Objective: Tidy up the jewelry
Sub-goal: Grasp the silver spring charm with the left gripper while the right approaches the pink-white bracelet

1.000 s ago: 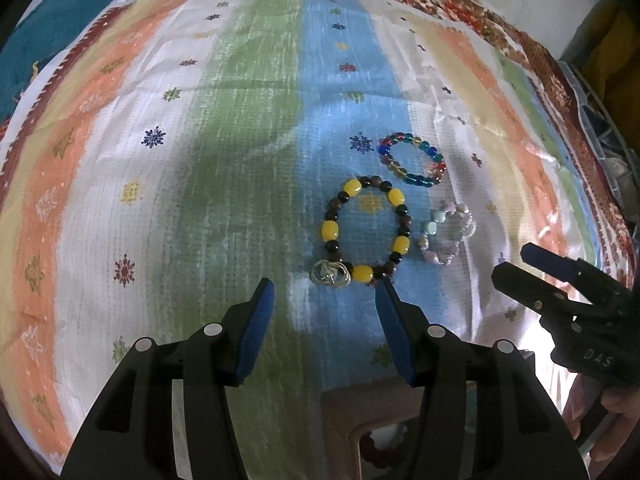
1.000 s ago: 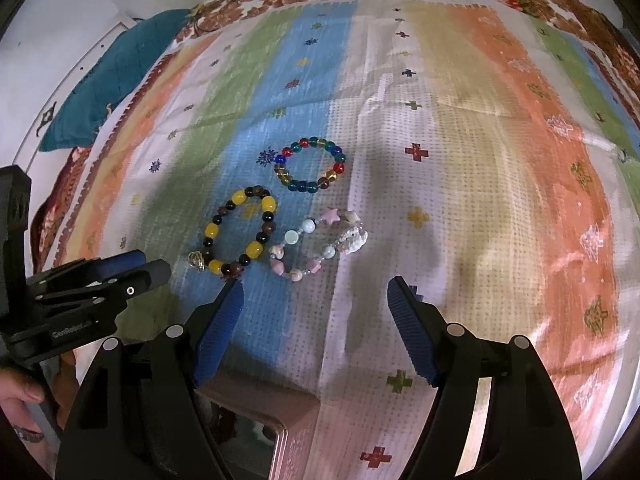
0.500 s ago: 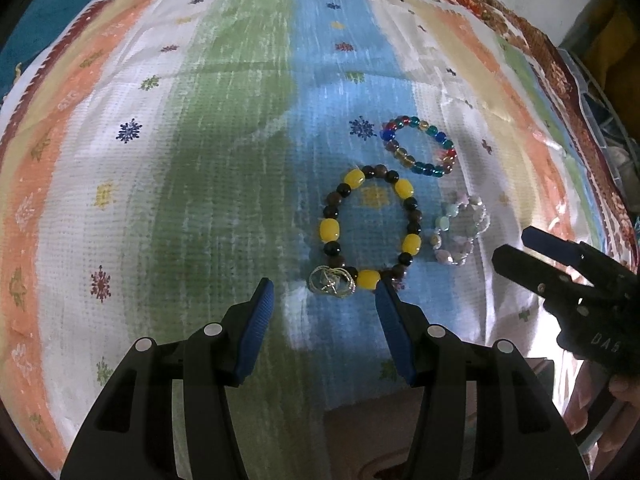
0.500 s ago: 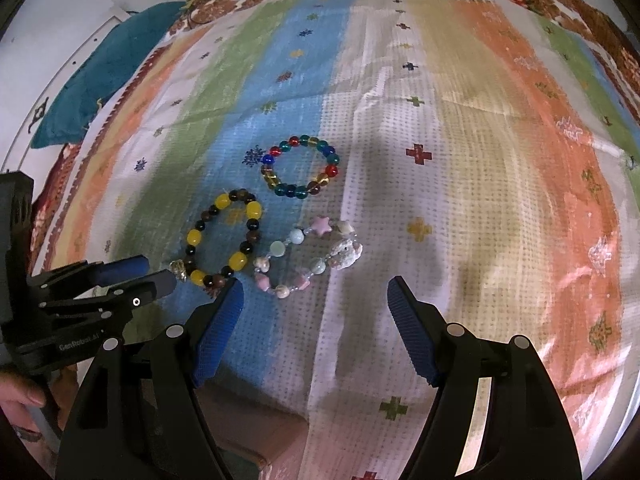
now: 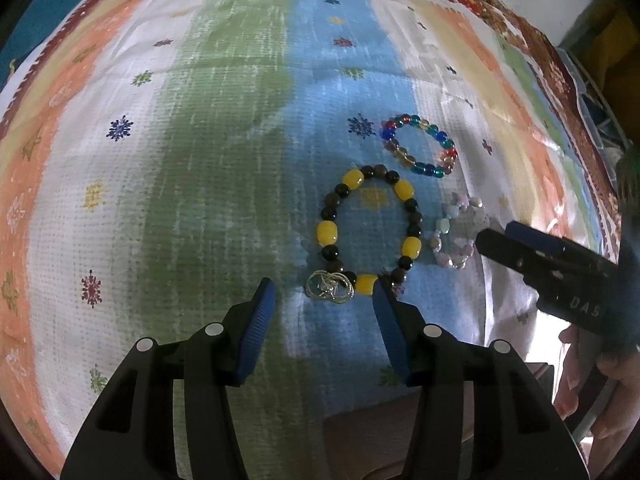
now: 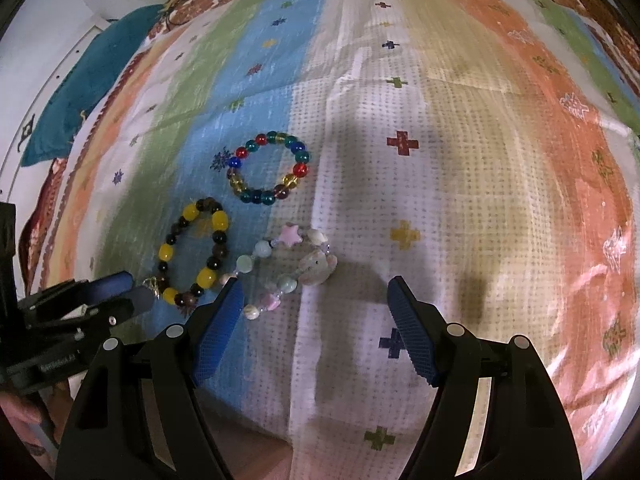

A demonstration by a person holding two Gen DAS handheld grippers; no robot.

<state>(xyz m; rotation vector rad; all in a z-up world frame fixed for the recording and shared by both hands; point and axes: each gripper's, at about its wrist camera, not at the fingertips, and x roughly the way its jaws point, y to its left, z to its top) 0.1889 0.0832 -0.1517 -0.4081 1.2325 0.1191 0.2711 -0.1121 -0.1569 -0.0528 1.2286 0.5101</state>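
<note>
Three bead bracelets lie on the striped cloth. A yellow-and-black bracelet (image 5: 411, 246) with a silver charm (image 5: 330, 287) lies just beyond my open left gripper (image 5: 322, 294); the charm sits between the fingertips. A pastel bracelet (image 6: 288, 270) with a pink star and a shell lies just ahead of my open right gripper (image 6: 314, 292), near its left finger. A multicoloured glass bracelet (image 6: 298, 168) lies farther back. The yellow bracelet (image 6: 218, 222) and left gripper (image 6: 116, 296) show at the left in the right wrist view; the right gripper (image 5: 500, 236) is at the right in the left wrist view.
The striped cloth (image 6: 460, 160) covers the whole surface, with a teal cushion (image 6: 92, 76) at its far left edge. The rim of a brown box (image 5: 400, 436) lies under the grippers at the near edge.
Both grippers have moved forward and down toward the bracelets. The charm now sits between the left fingertips and the pastel bracelet is close to the right gripper. Both stay open.
</note>
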